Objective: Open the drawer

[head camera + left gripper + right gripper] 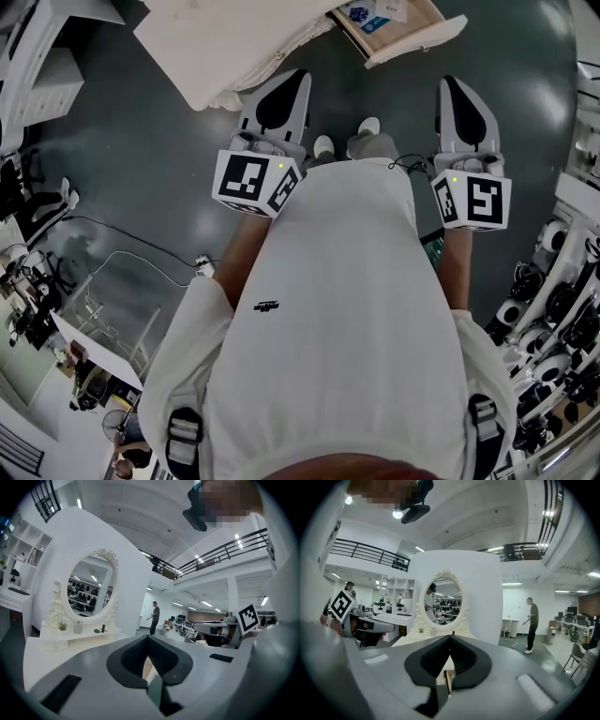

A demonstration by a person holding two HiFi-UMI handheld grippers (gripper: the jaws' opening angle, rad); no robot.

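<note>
Pulled-out drawer (401,33) just ahead of, apart from, right gripper (457,94)

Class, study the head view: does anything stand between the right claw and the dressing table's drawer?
Nothing visible does. Only bare dark floor lies between the shut right claw and the drawer, which stands pulled out of the white dressing table.

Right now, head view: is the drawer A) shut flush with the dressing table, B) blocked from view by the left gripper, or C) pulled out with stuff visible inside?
C: the drawer juts out from the dressing table, its inside is open to view, and blue-and-white packets lie in it.
</note>
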